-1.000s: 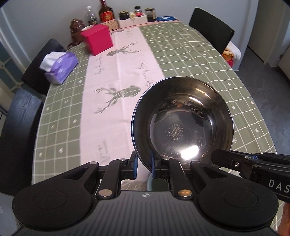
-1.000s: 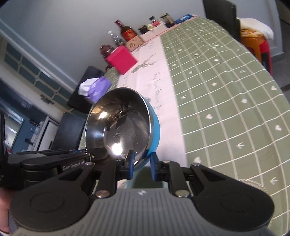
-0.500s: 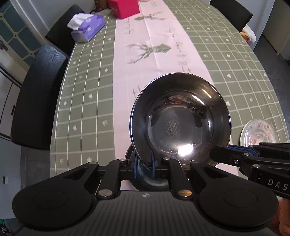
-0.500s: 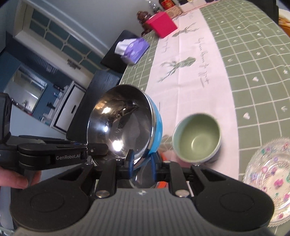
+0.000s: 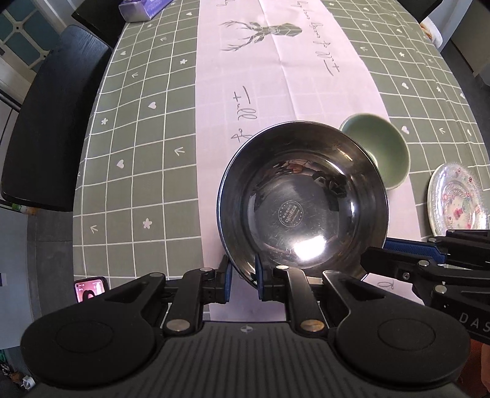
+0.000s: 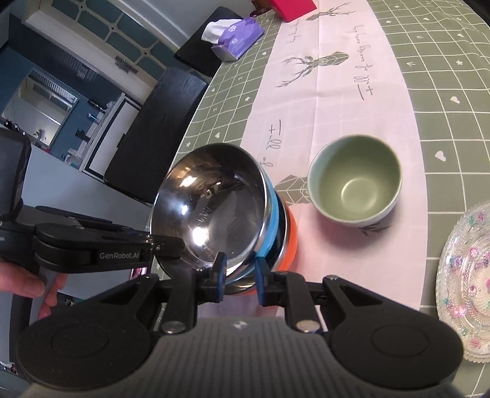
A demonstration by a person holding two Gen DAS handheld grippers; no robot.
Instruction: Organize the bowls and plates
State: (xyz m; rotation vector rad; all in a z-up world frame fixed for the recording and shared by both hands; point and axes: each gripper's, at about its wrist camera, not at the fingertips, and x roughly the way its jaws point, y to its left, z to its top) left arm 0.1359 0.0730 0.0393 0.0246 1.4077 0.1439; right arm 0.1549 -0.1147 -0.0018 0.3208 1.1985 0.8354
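Observation:
A steel bowl (image 5: pixel 303 202) with a blue outside (image 6: pixel 211 208) hangs tilted over the near end of the table. My left gripper (image 5: pixel 242 277) is shut on its near rim. My right gripper (image 6: pixel 240 275) is shut on the rim at another spot. Each gripper also shows in the other view, the right gripper (image 5: pixel 372 255) at the bowl's right and the left gripper (image 6: pixel 153 245) at its left. An orange bowl (image 6: pixel 291 235) sits right under the steel bowl; I cannot tell whether they touch. A green ceramic bowl (image 6: pixel 355 183) and a patterned glass plate (image 6: pixel 465 275) stand to the right.
The table (image 5: pixel 137 153) has a green checked cloth with a pink runner. A tissue pack (image 6: pixel 235 33) and a red box (image 6: pixel 291 7) lie farther back. Black chairs (image 5: pixel 52 122) stand along the left side. A phone (image 5: pixel 90 287) shows below the near edge.
Both grippers have carried the steel bowl back toward the table's near end and lower. The green bowl, glass plate and orange bowl have come into view.

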